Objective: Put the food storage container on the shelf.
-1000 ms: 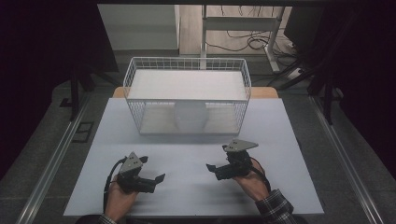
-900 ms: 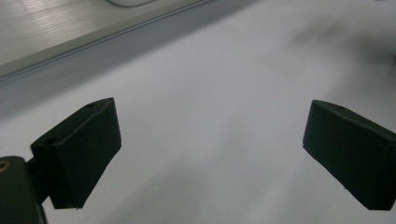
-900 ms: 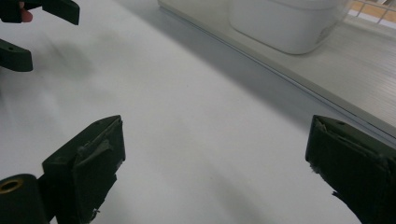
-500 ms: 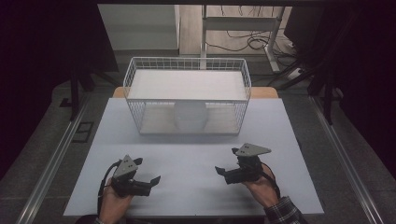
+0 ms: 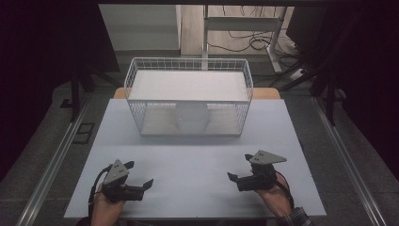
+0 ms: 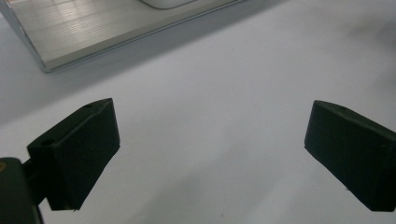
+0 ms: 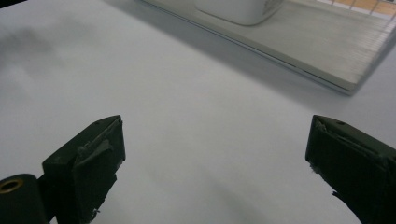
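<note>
- One white wire basket (image 5: 136, 80) is seen on the desk (image 5: 197, 160), at its far middle; it serves as the landmark.
- One white rounded container (image 5: 191, 117) is noted inside the basket, on its floor, at the near side, centred.
- Two tools are counted, both well short of the basket on the near side.
- Left tool (image 5: 145, 181): jaws spread apart, nothing held, bare desk between them.
- Right tool (image 5: 234, 175): jaws likewise apart and empty.
- Judged: tools are held low and open, pointed inward, as a ready stance before any reach toward the container.
</note>
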`<state>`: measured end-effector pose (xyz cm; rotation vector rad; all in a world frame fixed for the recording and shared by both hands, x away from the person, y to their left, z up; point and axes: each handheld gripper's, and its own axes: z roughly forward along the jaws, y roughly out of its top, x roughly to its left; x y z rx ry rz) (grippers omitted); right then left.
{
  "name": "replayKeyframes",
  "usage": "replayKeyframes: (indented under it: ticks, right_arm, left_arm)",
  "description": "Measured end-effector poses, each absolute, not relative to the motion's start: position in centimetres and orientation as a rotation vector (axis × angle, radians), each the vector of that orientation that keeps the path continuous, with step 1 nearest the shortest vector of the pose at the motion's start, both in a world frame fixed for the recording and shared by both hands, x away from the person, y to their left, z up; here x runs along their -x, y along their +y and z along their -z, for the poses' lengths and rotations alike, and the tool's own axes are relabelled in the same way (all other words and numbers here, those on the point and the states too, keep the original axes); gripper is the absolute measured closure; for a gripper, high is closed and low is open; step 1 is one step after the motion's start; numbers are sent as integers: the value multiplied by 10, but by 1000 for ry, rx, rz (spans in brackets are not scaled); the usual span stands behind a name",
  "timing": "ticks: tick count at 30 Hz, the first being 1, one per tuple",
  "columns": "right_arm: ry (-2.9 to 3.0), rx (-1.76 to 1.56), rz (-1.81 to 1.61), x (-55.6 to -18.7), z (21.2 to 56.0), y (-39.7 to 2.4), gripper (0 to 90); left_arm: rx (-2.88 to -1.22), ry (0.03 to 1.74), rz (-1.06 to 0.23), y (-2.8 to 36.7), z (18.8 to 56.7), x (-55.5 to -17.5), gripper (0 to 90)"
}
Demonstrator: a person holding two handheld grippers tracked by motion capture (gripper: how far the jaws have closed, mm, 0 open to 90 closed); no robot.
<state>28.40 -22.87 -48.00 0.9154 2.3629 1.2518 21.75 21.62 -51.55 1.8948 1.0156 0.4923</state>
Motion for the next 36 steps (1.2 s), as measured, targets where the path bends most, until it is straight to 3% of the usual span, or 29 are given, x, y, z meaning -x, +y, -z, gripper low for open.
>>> replayKeyframes:
  ticks: [21, 36]
  right_arm:
    - [2324, -1105, -1179, -254, 498, -278, 0]
    - [2359, -1183, -1137, -252, 506, -284, 0]
  left_arm:
    - [-1875, 1076, -482, 236, 523, -203, 0]
    - [-1846, 1130, -398, 243, 530, -207, 8]
